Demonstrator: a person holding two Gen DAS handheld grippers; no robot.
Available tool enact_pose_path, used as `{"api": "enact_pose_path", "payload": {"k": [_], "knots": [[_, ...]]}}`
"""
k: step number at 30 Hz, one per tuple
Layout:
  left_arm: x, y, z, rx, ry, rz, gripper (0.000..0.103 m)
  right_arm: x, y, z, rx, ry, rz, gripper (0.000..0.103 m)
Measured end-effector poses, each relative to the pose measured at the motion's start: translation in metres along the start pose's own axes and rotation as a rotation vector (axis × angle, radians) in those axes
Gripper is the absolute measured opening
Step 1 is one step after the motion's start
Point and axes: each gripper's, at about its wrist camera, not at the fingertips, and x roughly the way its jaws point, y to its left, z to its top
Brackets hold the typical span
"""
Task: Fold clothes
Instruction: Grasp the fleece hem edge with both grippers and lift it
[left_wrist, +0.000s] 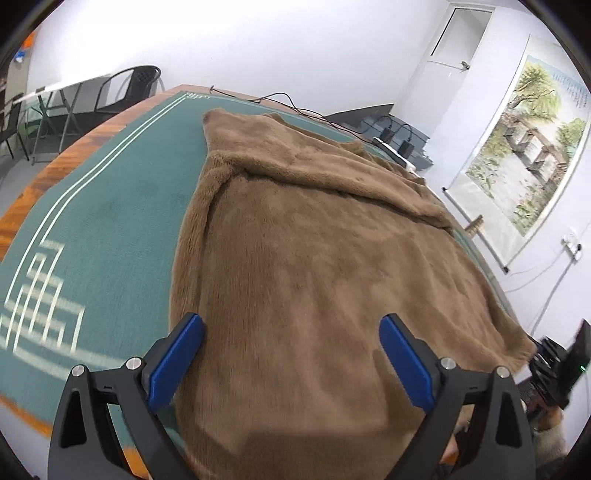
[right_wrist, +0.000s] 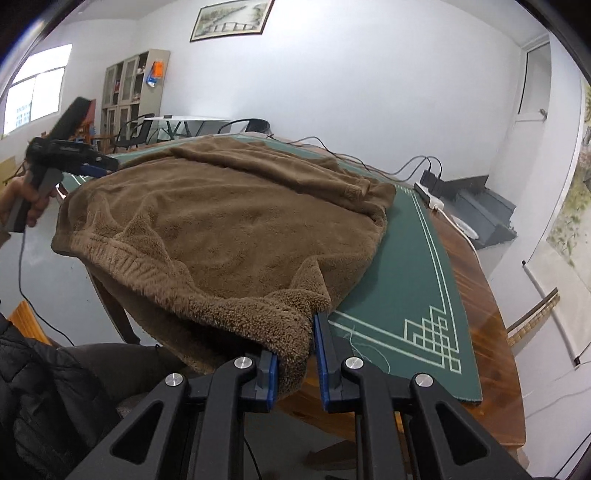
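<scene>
1. While the brown fleece garment lies spread over the green table mat, its hem corner at 6 o'clock hangs off the near table edge.
2. Right gripper: narrow, its blue pads pinching that hem corner.
3. Left gripper: jaws wide, poised above the fleece, nothing between them.
4. In the right wrist view, a hand carries the left gripper at 9 o'clock.
5. A power strip sits at 2 o'clock.
</scene>
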Motion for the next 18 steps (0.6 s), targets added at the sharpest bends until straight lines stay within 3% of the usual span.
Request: {"api": "enact_pose_path", "payload": {"k": [7,12,18], "knots": [[-0.045,0.009,-0.051,-0.098,0.031,-0.132,0.097,0.005,-0.005,0.005,0.001,-0.028,-0.016,0.017],[-0.048,0.008,-0.088,-0.096,0.093,-0.113,0.097,0.008,-0.009,0.000,0.031,-0.031,-0.015,0.017],[-0.027,0.024,-0.108,-0.178,0.132,-0.128,0.097,0.009,-0.009,-0.006,0.036,-0.025,-0.013,0.018]]}}
